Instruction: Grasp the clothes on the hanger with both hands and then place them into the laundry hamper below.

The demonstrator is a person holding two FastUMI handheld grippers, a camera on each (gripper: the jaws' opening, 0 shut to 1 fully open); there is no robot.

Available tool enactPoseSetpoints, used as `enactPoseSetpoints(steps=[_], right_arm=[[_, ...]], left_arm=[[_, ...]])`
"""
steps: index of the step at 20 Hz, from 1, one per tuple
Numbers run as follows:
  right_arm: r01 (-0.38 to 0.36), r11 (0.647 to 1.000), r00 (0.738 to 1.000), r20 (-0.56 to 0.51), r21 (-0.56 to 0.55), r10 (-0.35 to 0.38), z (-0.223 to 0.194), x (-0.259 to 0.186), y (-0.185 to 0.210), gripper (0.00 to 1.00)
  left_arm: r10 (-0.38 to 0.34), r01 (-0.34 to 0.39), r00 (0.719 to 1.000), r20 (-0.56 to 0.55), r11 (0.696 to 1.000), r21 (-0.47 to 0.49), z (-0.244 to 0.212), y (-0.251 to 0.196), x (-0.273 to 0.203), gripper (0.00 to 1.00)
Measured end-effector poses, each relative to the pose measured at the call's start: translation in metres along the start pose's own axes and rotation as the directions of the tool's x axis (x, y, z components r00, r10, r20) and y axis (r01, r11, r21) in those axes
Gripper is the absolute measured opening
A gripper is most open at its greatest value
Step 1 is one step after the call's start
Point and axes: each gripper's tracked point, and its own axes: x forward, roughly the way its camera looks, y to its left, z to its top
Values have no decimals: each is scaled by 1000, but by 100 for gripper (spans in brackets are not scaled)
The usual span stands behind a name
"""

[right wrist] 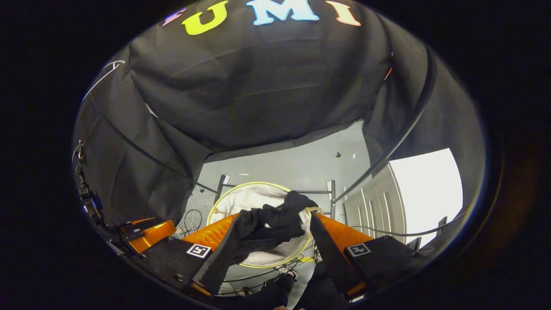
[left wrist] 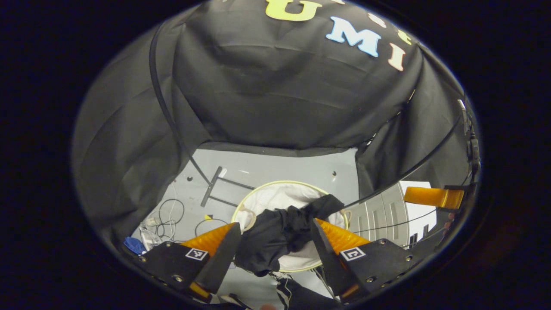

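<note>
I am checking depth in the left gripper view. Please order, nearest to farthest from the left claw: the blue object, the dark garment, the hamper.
1. Dark garment: between the left claw's fingers.
2. Hamper: just below and behind.
3. Blue object: far left on the floor.

Loose cables (left wrist: pixel 165 217) and a blue object (left wrist: pixel 133 245) lie on the grey floor (left wrist: pixel 292 168).

Garment (left wrist: pixel 280 234): black, unpatterned. Laundry hamper (left wrist: pixel 275 199): white fabric liner, pale yellow-green rim. Floor (left wrist: pixel 297 170): light grey. Booth wall cloth (left wrist: pixel 267 99): black. Small item (left wrist: pixel 134 245) at floor's left edge: blue.
</note>
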Motion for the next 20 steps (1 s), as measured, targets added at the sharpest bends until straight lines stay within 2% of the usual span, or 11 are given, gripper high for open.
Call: enactPoseSetpoints(steps=[6,10,12,16,18,20], right_arm=[[47,998,999,-15,34,-46,-18,-13,-25,98],[46,997,999,-16,56,-45,-19,-25,-31,98],[41,998,999,3,40,-42,-14,-34,-33,98],[31,999,998,46,10,-32,-4,-52,-48,98],[16,1000,998,59,14,-17,-1,-61,-58,98],[7,1000,996,86,18,-8,6,-72,-73,98]], left_arm=[[-4,4,1000,-20,1000,3,-22,6,-4,95],[4,-4,1000,-20,999,-32,-25,7,-13,93],[-2,2,1000,-1,999,-32,-18,-1,-21,95],[17,-19,999,51,999,37,-2,-15,-49,95],[24,-29,995,96,998,47,9,-30,-68,93],[34,-41,987,155,998,43,26,-49,-92,95]])
